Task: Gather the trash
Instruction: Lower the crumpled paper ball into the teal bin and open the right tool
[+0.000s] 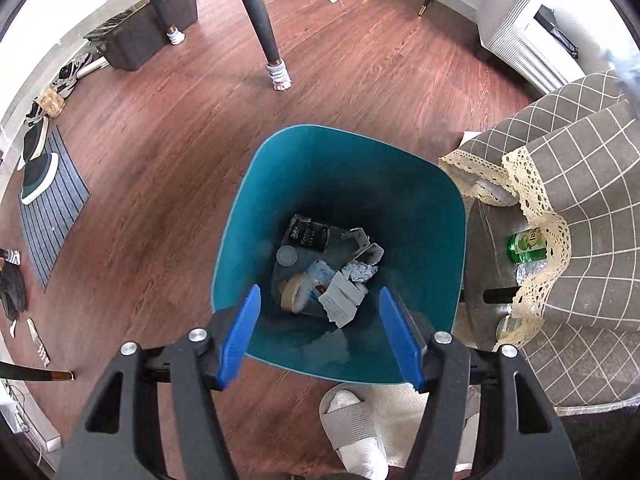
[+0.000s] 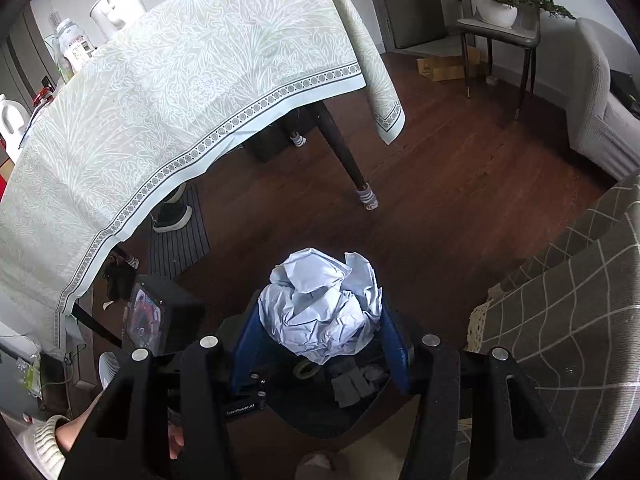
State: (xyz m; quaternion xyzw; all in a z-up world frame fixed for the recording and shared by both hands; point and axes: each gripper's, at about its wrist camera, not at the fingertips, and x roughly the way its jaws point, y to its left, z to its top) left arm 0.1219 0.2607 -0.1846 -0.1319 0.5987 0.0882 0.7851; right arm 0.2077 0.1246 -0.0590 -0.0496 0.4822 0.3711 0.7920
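Seen from above in the left wrist view, a teal trash bin [image 1: 400, 184] stands on the wood floor. Inside it lie a tape roll [image 1: 294, 292], a crumpled paper [image 1: 360, 271], small grey boxes [image 1: 340, 302] and a black packet [image 1: 310, 236]. My left gripper [image 1: 320, 320] hangs over the bin's near side, open, with nothing between its blue pads [image 1: 246, 332]. In the right wrist view my right gripper [image 2: 320, 312] is shut on a large crumpled white paper ball [image 2: 320, 304]. It hovers above the bin [image 2: 304, 416], which shows dark beneath it.
A side table under a grey checked, lace-edged cloth [image 1: 580, 200] stands right of the bin, with a green bottle [image 1: 526, 246] below. A slipper [image 1: 352, 428] lies at the bin's near edge. Beyond are a sock-footed table leg [image 1: 276, 76], the big table's tablecloth [image 2: 180, 100] and a shoe mat [image 1: 48, 208].
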